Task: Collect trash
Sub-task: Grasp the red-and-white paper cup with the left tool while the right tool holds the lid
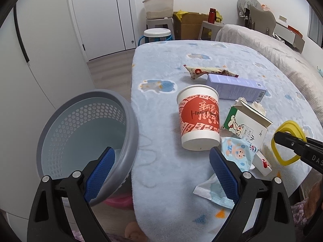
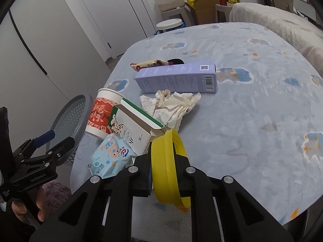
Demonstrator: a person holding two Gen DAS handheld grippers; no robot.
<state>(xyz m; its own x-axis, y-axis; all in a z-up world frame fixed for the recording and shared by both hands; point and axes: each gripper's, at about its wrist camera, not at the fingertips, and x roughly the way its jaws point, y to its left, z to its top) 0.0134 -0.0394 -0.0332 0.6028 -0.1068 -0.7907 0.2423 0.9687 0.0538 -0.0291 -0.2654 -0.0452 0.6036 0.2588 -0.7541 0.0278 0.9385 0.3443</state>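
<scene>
My right gripper (image 2: 164,161) is shut on a yellow plastic ring lid (image 2: 167,167), held just above the table's near edge; the lid also shows in the left wrist view (image 1: 286,141). My left gripper (image 1: 161,161) is open and empty, one finger over the grey perforated basket (image 1: 84,133), the other near a blue wet-wipe packet (image 1: 236,153). On the blue cloth lie a red-and-white paper cup (image 1: 198,119), a green-and-white carton (image 1: 248,125), a purple box (image 1: 236,87), crumpled paper (image 2: 173,104) and a snack wrapper (image 1: 203,71).
The basket hangs at the table's left edge (image 2: 70,125), beside white cabinets (image 1: 40,60). A white wrapper (image 1: 212,191) lies by the near edge. A bed (image 1: 272,46), stools and a cardboard box (image 1: 189,24) stand beyond the table.
</scene>
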